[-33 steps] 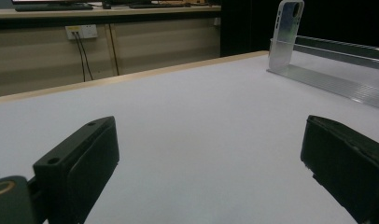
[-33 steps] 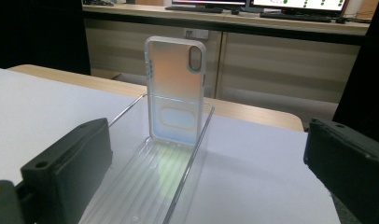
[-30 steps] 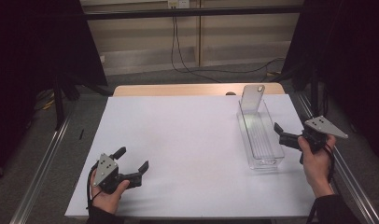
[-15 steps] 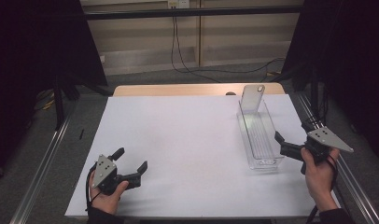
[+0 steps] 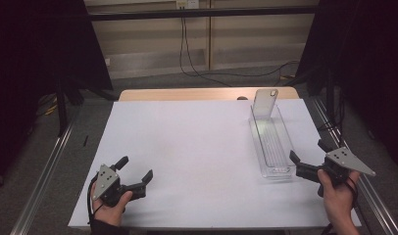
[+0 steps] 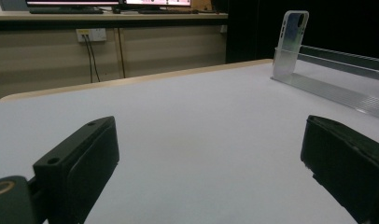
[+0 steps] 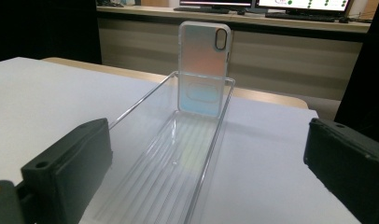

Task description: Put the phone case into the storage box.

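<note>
1. The right gripper (image 5: 305, 161), jaws spread wide and empty, sits at the near end of the clear tray (image 7: 211, 154).
2. The phone case (image 7: 204, 70) stands upright at the tray's far end (leaning on its wall).
3. The left gripper (image 5: 136, 169) rests open, well apart.
4. Next, likely: reach along the tray and close on the case.

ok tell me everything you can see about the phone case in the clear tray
The phone case looks translucent and frosted with a pale, faintly iridescent back, a whitish rim and a dark-edged camera cutout at its upper corner. It stands upright, leaning against the far end wall of the long clear plastic tray, its lower edge resting on the tray's ribbed floor. Nothing else touches it; the right hand-held gripper, jaws open, sits at the tray's near end.
</note>
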{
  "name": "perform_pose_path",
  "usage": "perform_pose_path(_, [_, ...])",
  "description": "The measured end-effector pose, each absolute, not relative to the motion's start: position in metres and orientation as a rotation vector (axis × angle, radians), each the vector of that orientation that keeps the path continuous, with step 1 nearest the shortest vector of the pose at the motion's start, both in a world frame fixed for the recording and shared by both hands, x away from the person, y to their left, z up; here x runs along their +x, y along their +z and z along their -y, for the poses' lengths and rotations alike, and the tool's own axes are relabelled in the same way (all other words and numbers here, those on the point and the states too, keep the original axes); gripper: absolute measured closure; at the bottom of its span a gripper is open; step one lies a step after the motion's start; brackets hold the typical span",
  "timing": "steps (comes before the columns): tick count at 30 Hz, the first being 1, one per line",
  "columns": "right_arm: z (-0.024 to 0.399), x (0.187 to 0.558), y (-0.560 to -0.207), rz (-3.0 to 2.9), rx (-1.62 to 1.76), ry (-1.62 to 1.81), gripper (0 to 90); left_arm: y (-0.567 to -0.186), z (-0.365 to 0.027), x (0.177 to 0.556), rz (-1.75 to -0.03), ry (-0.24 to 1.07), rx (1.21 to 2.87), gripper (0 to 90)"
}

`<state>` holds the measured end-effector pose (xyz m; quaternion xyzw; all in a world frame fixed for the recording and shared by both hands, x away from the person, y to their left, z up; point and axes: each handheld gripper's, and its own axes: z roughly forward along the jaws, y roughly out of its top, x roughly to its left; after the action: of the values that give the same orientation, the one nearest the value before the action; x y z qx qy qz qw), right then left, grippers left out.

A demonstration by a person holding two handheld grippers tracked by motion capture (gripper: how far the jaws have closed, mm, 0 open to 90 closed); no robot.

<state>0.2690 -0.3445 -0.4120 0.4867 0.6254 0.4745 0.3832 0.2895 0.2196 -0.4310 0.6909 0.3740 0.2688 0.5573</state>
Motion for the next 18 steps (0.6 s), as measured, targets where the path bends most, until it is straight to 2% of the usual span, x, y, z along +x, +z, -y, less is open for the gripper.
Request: perform_pose_path(18, [0.344,0.245,-0.425,-1.638,1.257,1.208,0.9,-0.431,-0.219,0.285,-0.885,0.639,1.642,4.2])
